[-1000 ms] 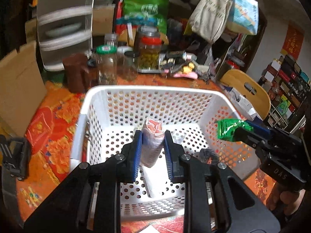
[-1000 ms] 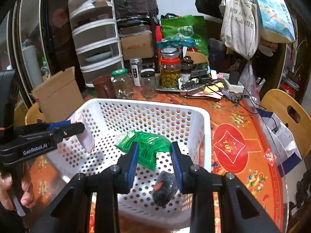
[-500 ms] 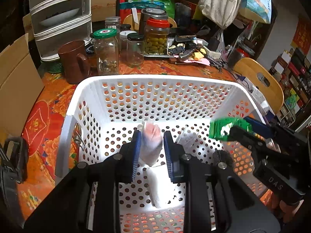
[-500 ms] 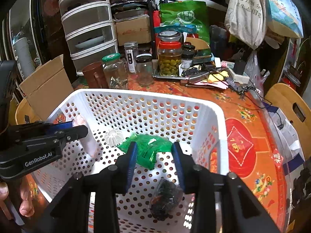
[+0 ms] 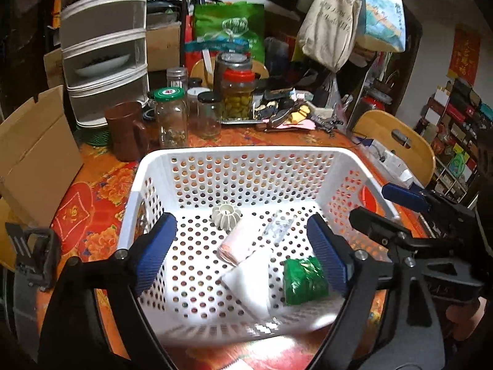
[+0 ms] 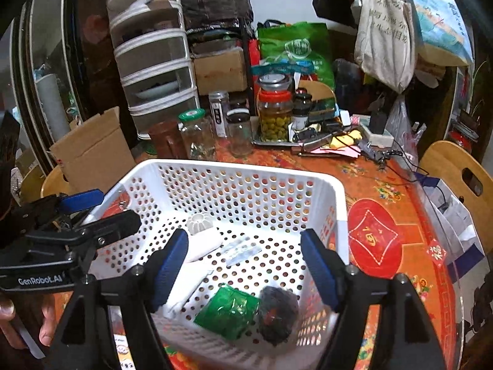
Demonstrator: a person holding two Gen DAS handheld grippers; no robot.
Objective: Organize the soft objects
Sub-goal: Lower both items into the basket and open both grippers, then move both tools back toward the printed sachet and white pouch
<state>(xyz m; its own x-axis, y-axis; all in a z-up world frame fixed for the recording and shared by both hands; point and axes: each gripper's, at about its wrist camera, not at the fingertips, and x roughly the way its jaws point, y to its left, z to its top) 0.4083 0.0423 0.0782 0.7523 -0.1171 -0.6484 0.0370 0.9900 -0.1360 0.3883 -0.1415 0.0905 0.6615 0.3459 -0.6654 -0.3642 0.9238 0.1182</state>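
Both soft packets now lie in the white perforated basket (image 5: 246, 160), so this drop reads as done; whether more soft things wait elsewhere on the cluttered surface (image 6: 400, 203) cannot be told from these views. On the left, the left hand-held gripper (image 5: 243, 246) hangs over the basket, its jaws having just been opening; they stand wide apart with nothing pinched between them. Below it, on the basket floor, lie a white ribbed plastic piece (image 5: 226, 215), then the pink-and-white rolled packet (image 5: 234, 246), a flat white folded pad (image 5: 249, 280) touching it, and a small clear wrapper (image 5: 279, 226) just beside. Further right lies the green foil packet (image 5: 303, 280), and in the right wrist view a dark bundled pouch (image 6: 277, 311) rests touching it near the basket's front corner. The right hand-held gripper (image 6: 243, 265) hovers above these two, its jaws likewise having just been opening, and it holds nothing. Behind the basket stand glass jars (image 6: 197, 135) and a brown mug (image 5: 126, 132), apart from it.
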